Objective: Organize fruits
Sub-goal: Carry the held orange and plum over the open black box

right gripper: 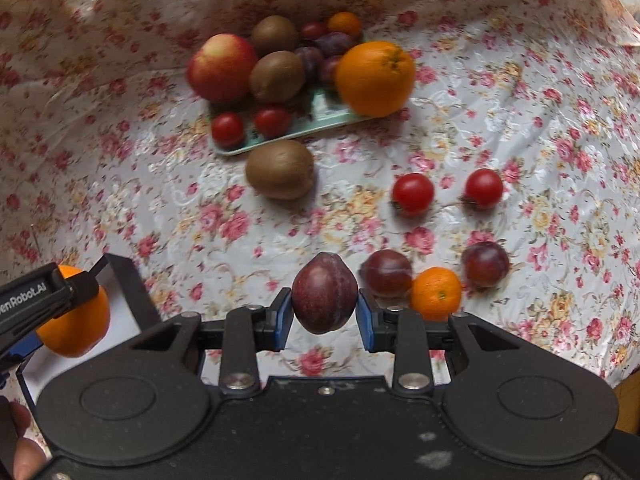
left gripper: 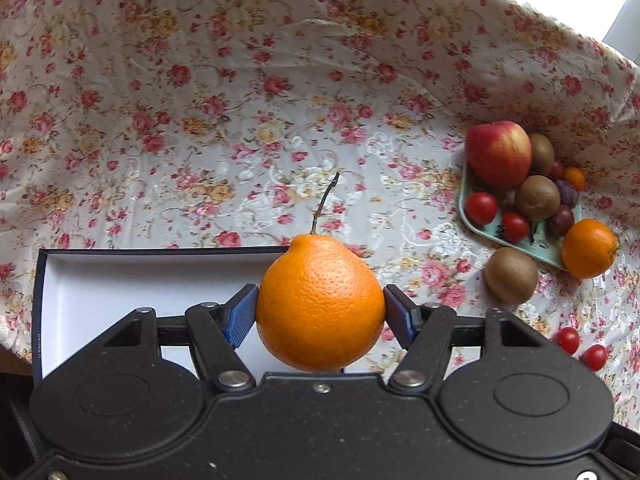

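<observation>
My left gripper (left gripper: 320, 310) is shut on a large stemmed orange (left gripper: 320, 304), held above the right end of a white-lined dark box (left gripper: 120, 280). That orange (right gripper: 74, 326) and the left gripper's finger also show at the lower left of the right wrist view. My right gripper (right gripper: 325, 308) is shut on a dark red plum (right gripper: 324, 298), lifted over the floral cloth. A mint tray (right gripper: 320, 118) behind carries an apple (right gripper: 222, 66), kiwis (right gripper: 278, 76), plums and cherry tomatoes. A second orange (right gripper: 374, 78) leans on its right edge.
Loose on the cloth lie a kiwi (right gripper: 280, 170), two cherry tomatoes (right gripper: 412, 194), two plums (right gripper: 386, 272) and a small mandarin (right gripper: 436, 292). The floral cloth (left gripper: 200, 100) rises like a wall behind. A person's fingers (right gripper: 20, 440) show at the bottom left.
</observation>
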A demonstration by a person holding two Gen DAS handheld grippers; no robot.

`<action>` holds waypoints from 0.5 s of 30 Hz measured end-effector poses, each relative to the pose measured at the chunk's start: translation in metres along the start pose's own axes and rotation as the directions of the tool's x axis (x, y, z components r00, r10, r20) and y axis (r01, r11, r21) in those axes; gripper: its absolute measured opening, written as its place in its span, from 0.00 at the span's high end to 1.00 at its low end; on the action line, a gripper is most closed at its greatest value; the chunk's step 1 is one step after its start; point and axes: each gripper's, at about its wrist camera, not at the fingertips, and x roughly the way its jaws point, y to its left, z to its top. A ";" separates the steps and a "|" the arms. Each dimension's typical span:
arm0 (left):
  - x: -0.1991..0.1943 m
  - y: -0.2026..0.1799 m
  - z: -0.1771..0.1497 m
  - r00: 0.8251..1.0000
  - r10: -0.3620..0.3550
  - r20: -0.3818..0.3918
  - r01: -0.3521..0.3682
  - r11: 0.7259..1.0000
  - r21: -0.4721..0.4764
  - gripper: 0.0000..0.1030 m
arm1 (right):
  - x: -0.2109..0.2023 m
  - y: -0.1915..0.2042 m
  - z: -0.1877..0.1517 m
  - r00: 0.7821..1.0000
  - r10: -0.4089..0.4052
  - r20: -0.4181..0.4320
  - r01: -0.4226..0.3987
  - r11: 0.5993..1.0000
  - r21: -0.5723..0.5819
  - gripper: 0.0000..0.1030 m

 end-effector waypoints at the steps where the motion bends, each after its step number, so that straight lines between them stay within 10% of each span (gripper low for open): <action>1: 0.000 0.008 0.001 1.000 0.005 -0.002 -0.005 1.000 -0.012 0.34 | 0.000 0.008 -0.002 1.000 0.010 0.002 -0.010 1.000 -0.017 0.67; 15: 0.009 0.101 0.010 0.995 0.097 -0.019 -0.099 0.990 -0.099 0.34 | 0.000 0.120 -0.044 0.989 0.138 0.055 -0.118 0.957 -0.265 0.67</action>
